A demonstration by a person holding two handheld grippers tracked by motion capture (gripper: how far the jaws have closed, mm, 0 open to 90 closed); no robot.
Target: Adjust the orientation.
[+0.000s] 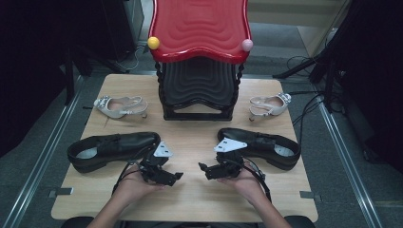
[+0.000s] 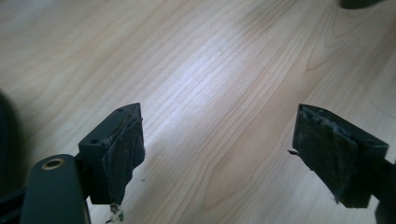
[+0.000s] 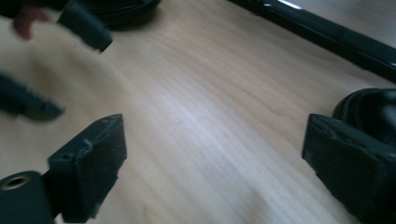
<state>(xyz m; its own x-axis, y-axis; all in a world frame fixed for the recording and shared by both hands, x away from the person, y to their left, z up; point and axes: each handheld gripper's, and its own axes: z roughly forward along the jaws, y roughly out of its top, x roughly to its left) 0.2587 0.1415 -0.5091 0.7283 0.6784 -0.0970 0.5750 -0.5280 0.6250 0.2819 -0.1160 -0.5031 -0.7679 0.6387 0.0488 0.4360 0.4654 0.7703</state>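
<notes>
**At the near edge of the tabletop: each black shoe lies just behind its own gripper**

Near the front edge of the tabletop (image 1: 190, 142), the left gripper (image 1: 177, 176) and the right gripper (image 1: 203, 168) rest low in the person's hands and point toward each other across the middle. Both are released: in the left gripper view the two pads (image 2: 122, 149) stand wide apart with only bare wood between them, and the right gripper view gives the same picture.

The left black leather shoe (image 1: 111, 149) lies just behind the left gripper, toward the left edge. Its long axis runs almost parallel to the front edge, with the toe toward the middle and the heel toward the left edge. The right black leather shoe (image 1: 261, 145) mirrors it on the right side, and in the right gripper view its rounded end (image 3: 373, 109) shows just beyond one jaw.

I judge that each hand is nearer to the shoe on its own side, so no crossing is needed; each gripper must first turn away from the middle and toward the far edge to meet its shoe
</notes>
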